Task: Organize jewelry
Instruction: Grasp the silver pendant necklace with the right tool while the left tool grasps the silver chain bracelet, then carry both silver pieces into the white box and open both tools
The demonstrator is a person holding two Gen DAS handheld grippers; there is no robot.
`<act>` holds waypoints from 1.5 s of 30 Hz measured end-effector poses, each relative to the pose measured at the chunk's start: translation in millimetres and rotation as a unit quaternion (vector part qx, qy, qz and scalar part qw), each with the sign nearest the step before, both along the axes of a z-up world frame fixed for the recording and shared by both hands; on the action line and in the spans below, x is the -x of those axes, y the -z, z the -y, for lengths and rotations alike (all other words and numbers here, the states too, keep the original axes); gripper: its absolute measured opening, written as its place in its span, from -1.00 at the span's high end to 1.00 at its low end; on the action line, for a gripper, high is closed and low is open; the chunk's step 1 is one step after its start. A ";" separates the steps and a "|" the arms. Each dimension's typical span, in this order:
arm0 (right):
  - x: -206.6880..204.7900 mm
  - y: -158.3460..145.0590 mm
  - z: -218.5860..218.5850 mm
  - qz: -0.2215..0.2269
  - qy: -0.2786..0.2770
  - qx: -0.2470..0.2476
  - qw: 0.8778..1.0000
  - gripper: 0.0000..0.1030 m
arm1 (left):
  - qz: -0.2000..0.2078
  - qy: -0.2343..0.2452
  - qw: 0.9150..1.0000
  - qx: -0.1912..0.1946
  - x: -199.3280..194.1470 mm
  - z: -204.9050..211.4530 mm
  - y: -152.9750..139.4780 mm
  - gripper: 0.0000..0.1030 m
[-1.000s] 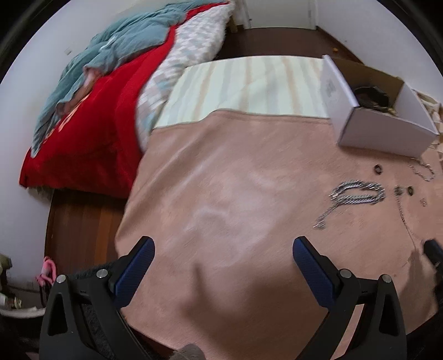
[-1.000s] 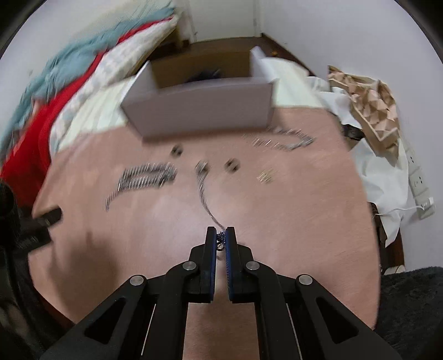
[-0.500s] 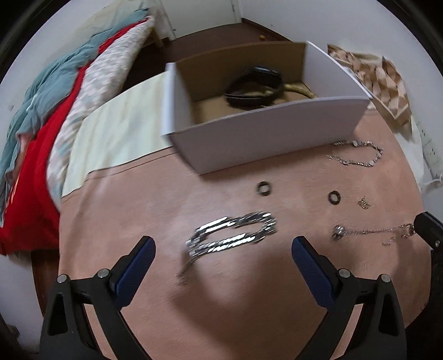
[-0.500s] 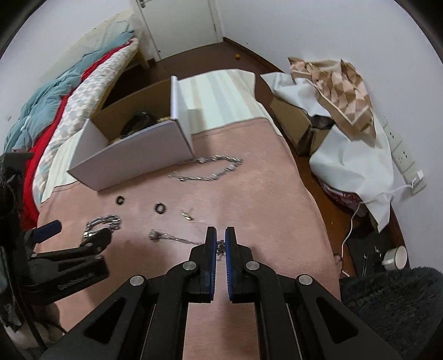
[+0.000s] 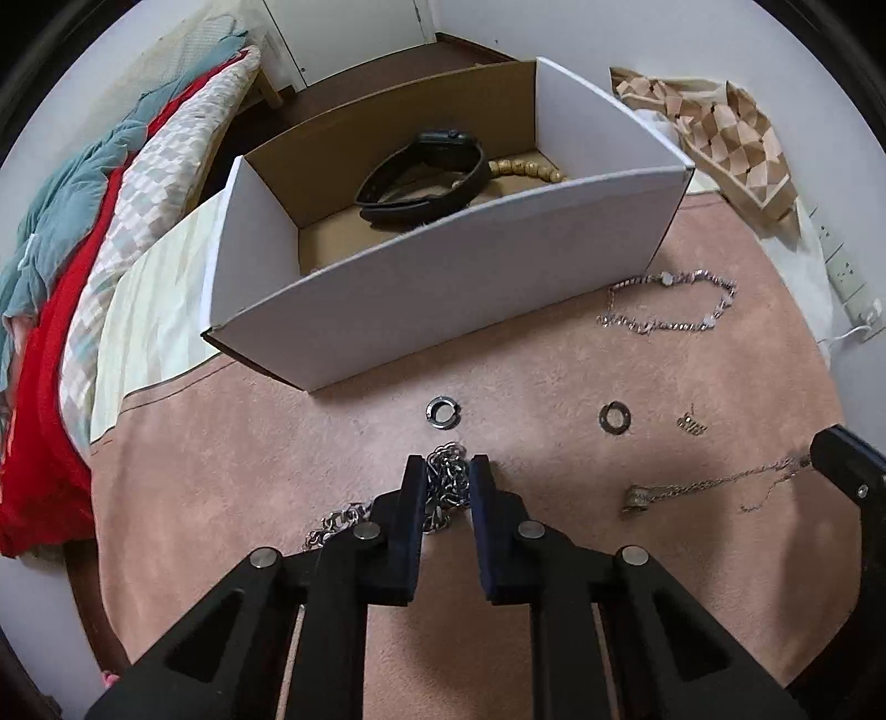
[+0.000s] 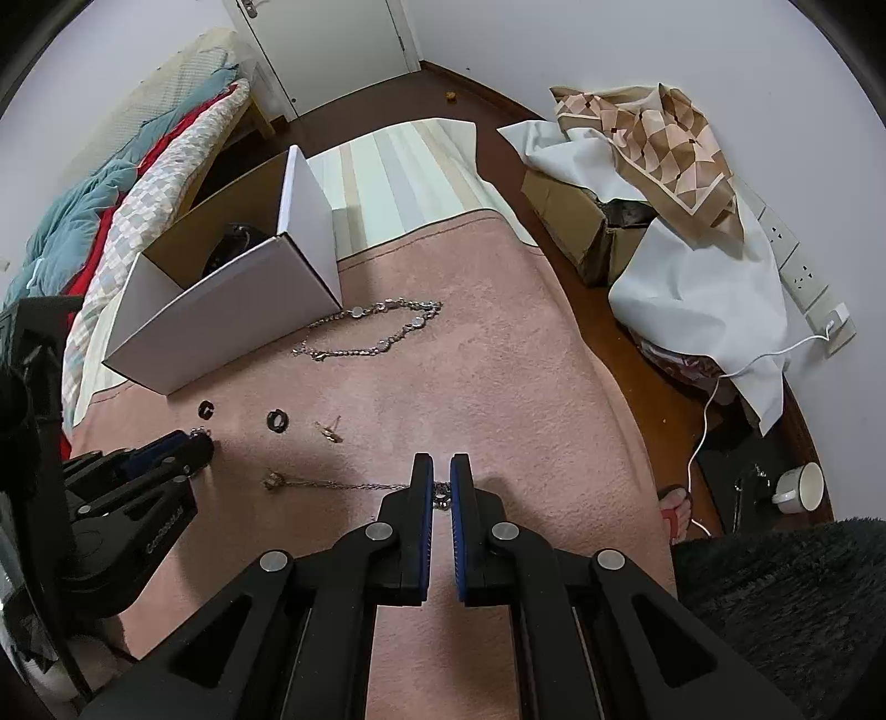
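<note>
pink blanket [image 5: 277,443] over bed, white box [image 5: 443,288] on it with watch [image 5: 426,177] half hidden behind its wall. left gripper [image 5: 448,471] just clamped on heavy chain [image 5: 446,482], mostly hidden. right gripper [image 6: 442,476] pinching thin necklace [image 6: 332,484] end.

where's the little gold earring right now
In the left wrist view the gold earring lies loose on the pink blanket, right of the two dark rings and below the long silver necklace.

White walls [image 6: 554,44], dark wood floor [image 6: 498,111] (door [image 6: 326,50] closed).
</note>
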State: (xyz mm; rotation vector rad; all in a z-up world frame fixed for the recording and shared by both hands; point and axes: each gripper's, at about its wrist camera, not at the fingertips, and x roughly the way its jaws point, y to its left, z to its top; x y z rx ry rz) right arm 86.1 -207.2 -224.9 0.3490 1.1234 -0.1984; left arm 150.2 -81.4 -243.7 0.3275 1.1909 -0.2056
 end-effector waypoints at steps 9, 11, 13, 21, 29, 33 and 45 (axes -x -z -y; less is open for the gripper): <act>-2.6 -33.0 -15.5 0.025 -0.030 -0.030 0.999 0.88 | 0.005 -0.030 0.997 0.071 6.4 -39.1 -35.6 1.00; -3.8 -44.8 -19.8 0.035 -0.038 -0.042 0.998 0.88 | 0.011 -0.042 0.995 0.088 9.8 -52.4 -48.4 1.00; -4.5 -55.3 -22.2 0.045 -0.043 -0.051 0.997 0.88 | 0.017 -0.052 0.993 0.102 12.3 -63.7 -59.7 1.00; -8.9 -89.1 -34.5 0.079 -0.063 -0.053 0.993 0.88 | 0.004 -0.078 0.982 0.169 9.0 -97.6 -76.7 0.89; -13.7 -56.1 -22.7 0.043 -0.040 -0.052 0.997 0.88 | -0.063 -0.087 0.977 0.187 -5.6 -82.5 -20.5 0.18; -12.6 -36.0 -11.4 0.021 -0.024 -0.053 0.998 0.88 | -0.067 -0.039 0.989 0.130 -5.9 -44.1 -1.7 0.17; -13.8 -22.4 6.7 0.008 -0.006 -0.061 0.998 0.88 | -0.024 0.003 0.994 0.102 3.0 -15.2 4.4 0.83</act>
